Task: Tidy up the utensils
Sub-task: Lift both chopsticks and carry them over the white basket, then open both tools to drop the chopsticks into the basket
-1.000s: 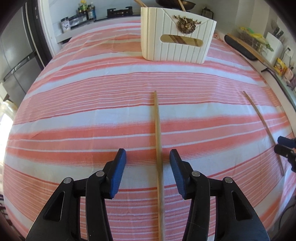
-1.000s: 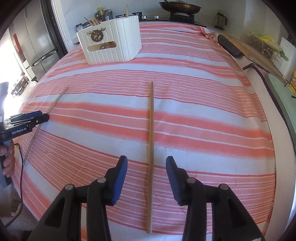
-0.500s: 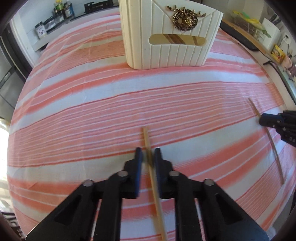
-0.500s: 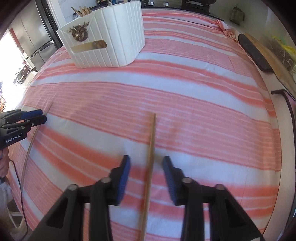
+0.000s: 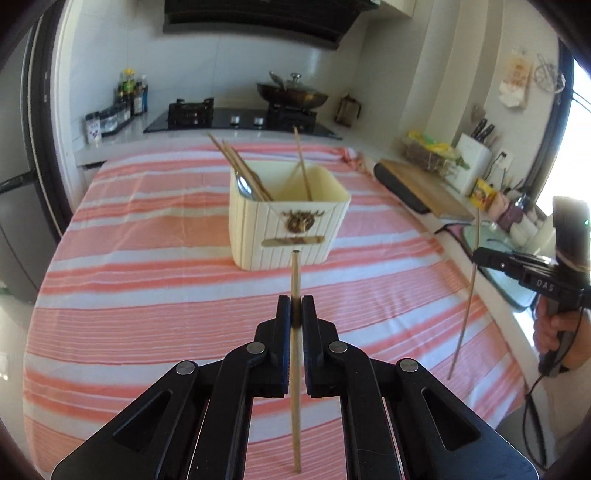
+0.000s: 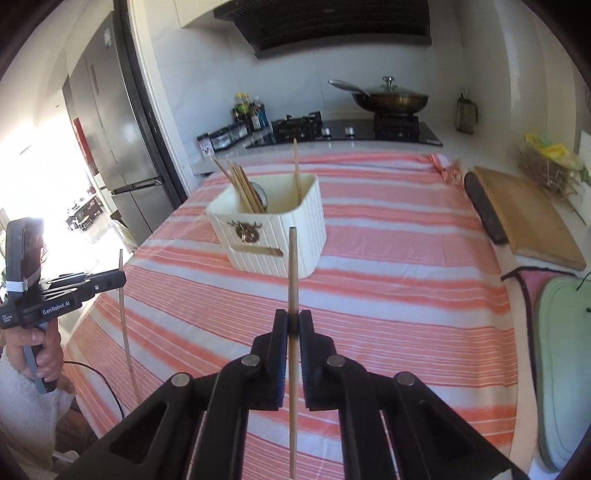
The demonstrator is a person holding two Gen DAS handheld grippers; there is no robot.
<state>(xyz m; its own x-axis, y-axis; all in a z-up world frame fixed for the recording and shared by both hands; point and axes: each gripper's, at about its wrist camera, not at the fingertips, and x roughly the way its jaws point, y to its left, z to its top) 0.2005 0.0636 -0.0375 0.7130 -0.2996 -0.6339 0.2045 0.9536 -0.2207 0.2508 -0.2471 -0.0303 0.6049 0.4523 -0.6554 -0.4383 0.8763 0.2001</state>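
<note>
Your left gripper (image 5: 295, 308) pinches one thin wooden chopstick (image 5: 295, 280); your right gripper (image 6: 293, 321) pinches another thin wooden stick (image 6: 291, 269), both above the striped cloth (image 5: 147, 295).

Matt pale wood is seen in the chopstick (image 5: 294, 369) and its twin (image 6: 291, 369). Ribbed, smooth cream plastic forms the utensil holder (image 5: 295, 236); beneath it, woven striped cloth (image 5: 147, 295) is spread. Behind it, a glossy metal wok (image 6: 391, 99) is seen.

White tiled wall (image 6: 207, 74) at twelve o'clock, black hood (image 6: 332, 26) above the stove (image 6: 343, 133); fridge (image 6: 110, 122) and bright daylight at nine.
</note>
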